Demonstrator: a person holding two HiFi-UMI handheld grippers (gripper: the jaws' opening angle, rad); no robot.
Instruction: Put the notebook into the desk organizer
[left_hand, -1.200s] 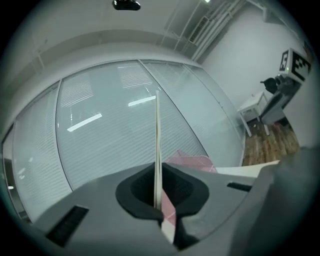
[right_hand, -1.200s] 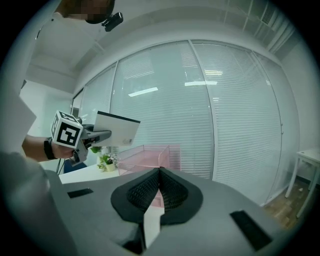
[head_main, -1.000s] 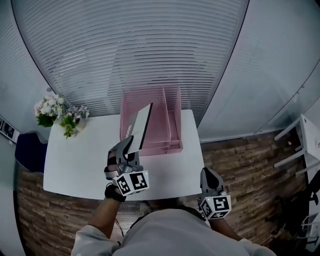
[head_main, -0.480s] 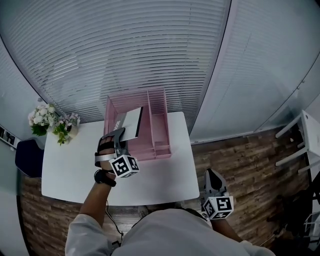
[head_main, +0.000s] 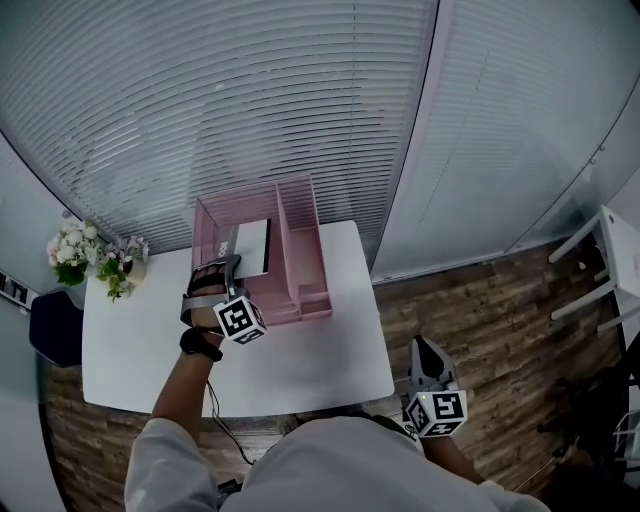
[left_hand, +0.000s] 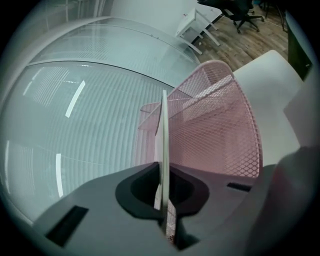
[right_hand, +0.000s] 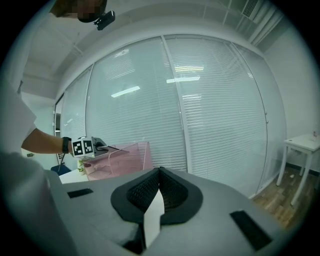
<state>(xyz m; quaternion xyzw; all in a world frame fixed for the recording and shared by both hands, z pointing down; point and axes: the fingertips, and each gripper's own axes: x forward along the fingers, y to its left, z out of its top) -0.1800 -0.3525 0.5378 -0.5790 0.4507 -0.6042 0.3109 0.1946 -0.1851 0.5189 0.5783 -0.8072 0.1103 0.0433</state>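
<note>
Left tongs (head_main: 226, 264) are clenching the notebook (head_main: 252, 247) by its edge, holding it flat over the desk organizer (head_main: 308, 285) for drop-in; right tongs (head_main: 423, 348) are idling closed, empty.

The desk organizer (head_main: 300, 262) stands at the far edge of the table (head_main: 320, 370), close before the window blinds (head_main: 250, 100). The flowers (head_main: 90, 262) sit at the table's far left corner. The notebook (head_main: 252, 247) lies over the organizer's left compartment, with the left gripper (head_main: 230, 262) just before it. The right gripper (head_main: 420, 348) hangs off the table's near right corner, above the floor (head_main: 470, 300).
</note>
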